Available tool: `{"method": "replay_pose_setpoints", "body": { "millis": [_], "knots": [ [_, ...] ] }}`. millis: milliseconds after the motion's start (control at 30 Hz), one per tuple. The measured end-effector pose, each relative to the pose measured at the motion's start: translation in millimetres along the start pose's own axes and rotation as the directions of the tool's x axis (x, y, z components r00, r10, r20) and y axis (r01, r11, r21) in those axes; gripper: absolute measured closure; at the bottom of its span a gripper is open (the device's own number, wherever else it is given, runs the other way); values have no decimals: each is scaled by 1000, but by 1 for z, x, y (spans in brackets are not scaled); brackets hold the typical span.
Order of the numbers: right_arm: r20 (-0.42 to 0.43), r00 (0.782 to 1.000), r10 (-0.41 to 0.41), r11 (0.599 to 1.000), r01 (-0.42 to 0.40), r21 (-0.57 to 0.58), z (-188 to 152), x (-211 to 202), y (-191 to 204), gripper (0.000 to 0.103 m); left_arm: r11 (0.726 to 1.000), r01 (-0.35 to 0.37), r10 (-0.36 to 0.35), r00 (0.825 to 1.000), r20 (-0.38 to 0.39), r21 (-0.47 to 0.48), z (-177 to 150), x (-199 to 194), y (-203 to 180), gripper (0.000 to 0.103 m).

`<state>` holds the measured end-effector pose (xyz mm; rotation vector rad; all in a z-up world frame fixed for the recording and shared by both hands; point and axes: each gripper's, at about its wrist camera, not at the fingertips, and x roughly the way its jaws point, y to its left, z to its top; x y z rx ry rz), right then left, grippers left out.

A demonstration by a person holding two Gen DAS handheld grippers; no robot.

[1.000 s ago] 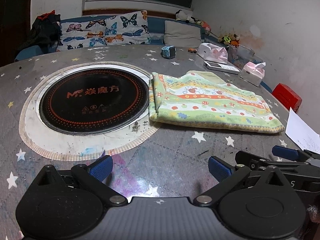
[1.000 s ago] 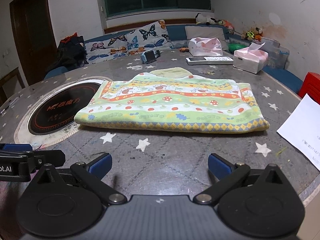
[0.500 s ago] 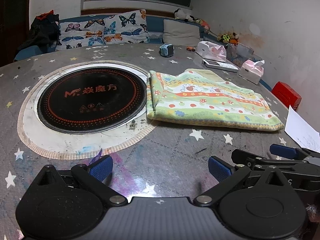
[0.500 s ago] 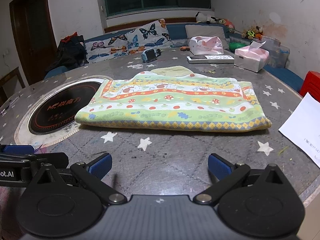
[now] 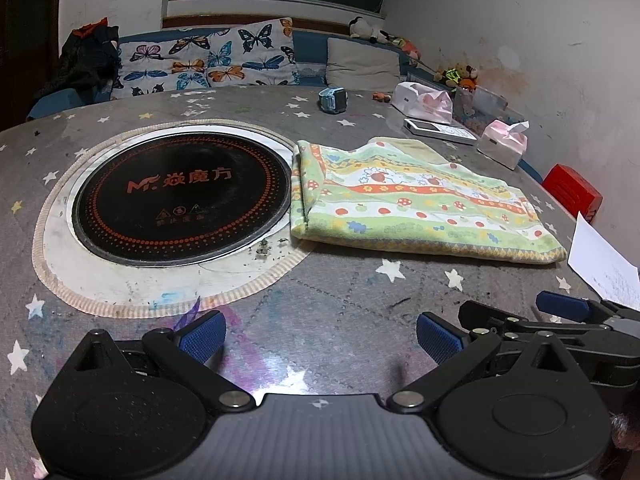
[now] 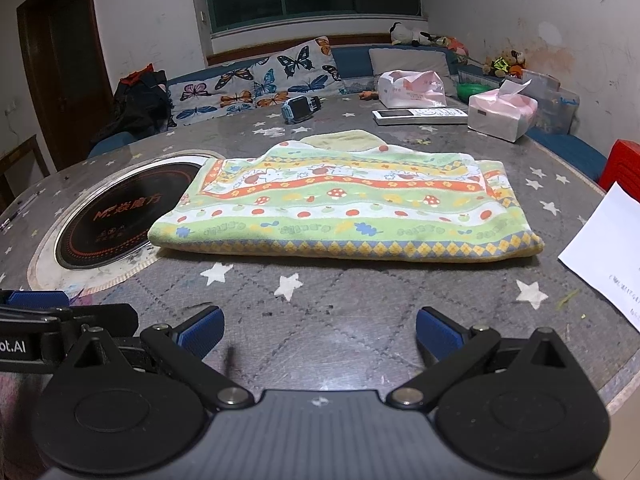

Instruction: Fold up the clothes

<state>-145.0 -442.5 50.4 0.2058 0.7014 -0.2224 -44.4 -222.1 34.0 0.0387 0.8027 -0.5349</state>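
A folded cloth [image 5: 416,204] with green, orange and white patterned bands lies flat on the grey star-print table [image 5: 340,304], to the right of the black round cooktop [image 5: 180,196]. It also shows in the right wrist view [image 6: 348,208], straight ahead. My left gripper [image 5: 318,338] is open and empty, low over the table's near edge, well short of the cloth. My right gripper [image 6: 318,330] is open and empty, in front of the cloth's near edge. Each gripper appears at the side of the other's view.
A white paper sheet [image 6: 604,256] lies at the table's right edge. Behind the cloth are two tissue packs [image 6: 502,114], a remote [image 6: 420,115] and a blue watch [image 6: 298,109]. A sofa with butterfly cushions [image 5: 208,60] stands beyond the table.
Both grippers have drawn back slightly from the cloth, staying open. The cloth has not moved.
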Motion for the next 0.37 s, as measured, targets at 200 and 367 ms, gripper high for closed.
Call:
{"method": "replay_pose_setpoints", "body": {
  "millis": [200,367],
  "knots": [
    [-1,1000,1,1000,-1,0,0,0,1,0,1000,-5,5,1000,6,-2,0,0,1,0],
    [-1,1000,-2,1000,2,-4,1,2,1,0,1000,-3,3,1000,4,0,0,0,1,0]
  ]
}}
